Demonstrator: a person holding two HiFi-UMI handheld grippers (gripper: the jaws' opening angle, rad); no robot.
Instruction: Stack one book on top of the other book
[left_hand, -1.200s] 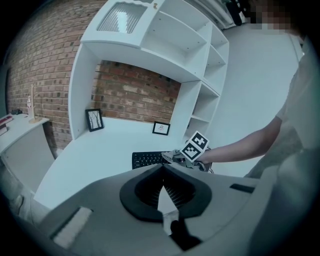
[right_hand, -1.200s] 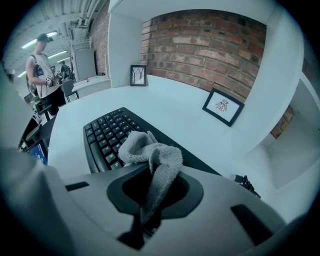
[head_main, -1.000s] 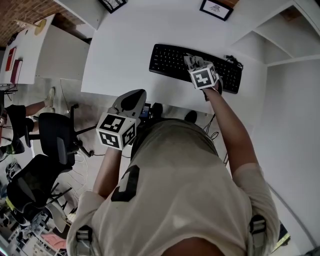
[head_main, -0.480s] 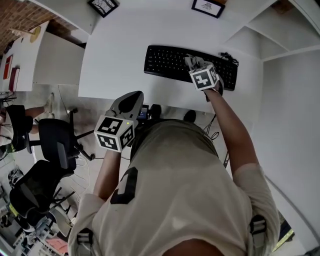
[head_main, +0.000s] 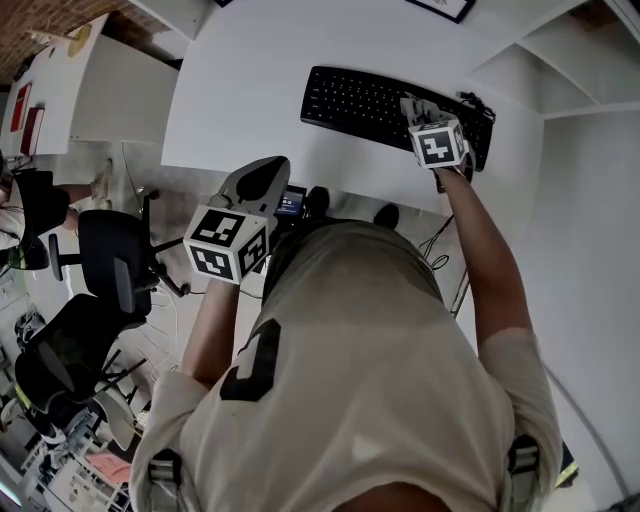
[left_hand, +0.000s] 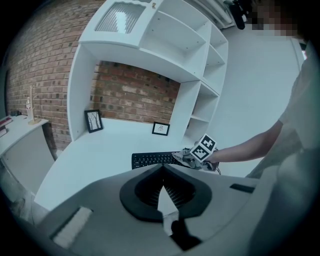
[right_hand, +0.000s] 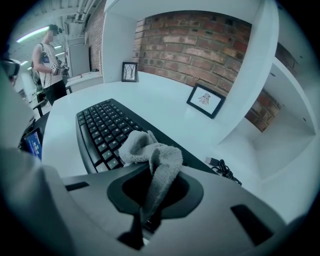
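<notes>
One grey cloth (right_hand: 150, 150) in right tool (right_hand: 146, 219), perhaps against keyboard (right_hand: 100, 130)

surface: white desk (head_main: 250, 100) | on it: black keyboard (head_main: 370, 100), cable (right_hand: 222, 169) | at back: framed picture (right_hand: 205, 100), second framed picture (right_hand: 129, 71)

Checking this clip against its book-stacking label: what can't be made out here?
- Books: none recognisable; red items on the side counter, head view, too small.
- Keyboard right end: head view, covered by right gripper and cloth.
- Framed picture: head view, cut by top edge.
</notes>
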